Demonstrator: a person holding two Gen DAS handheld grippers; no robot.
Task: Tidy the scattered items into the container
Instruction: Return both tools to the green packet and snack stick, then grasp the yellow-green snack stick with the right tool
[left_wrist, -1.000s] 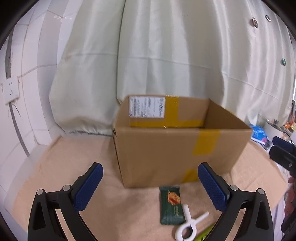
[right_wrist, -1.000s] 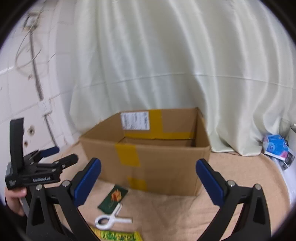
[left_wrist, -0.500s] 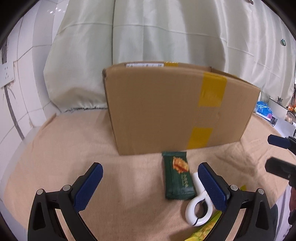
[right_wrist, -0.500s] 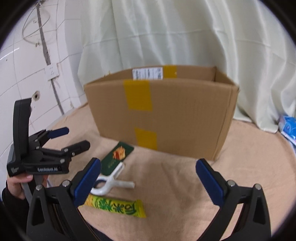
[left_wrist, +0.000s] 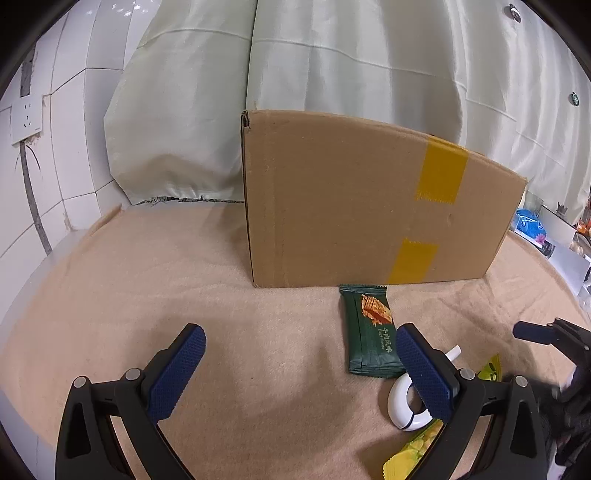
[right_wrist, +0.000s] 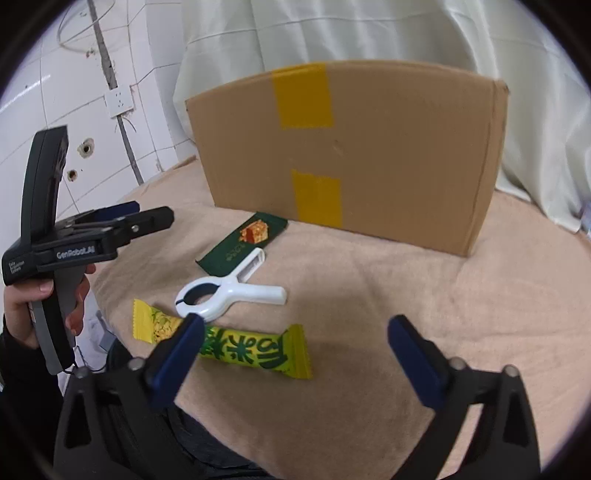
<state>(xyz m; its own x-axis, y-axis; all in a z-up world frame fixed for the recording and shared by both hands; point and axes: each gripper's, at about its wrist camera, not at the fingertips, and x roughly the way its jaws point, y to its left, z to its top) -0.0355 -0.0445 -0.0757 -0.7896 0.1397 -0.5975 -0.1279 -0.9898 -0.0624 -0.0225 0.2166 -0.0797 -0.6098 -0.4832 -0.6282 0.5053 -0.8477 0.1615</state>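
The cardboard box stands at the back of the cloth-covered bench, its open top out of sight from this low. Just before it lie the scattered items, close together: a green wafer packet, a white clip and a yellow snack bar. The right tongs are closing, empty, low beside the bar, probably the first pick. The left tongs gape, gripping nothing.

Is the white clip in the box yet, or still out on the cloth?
Out. The white clip lies on the cloth before the box.
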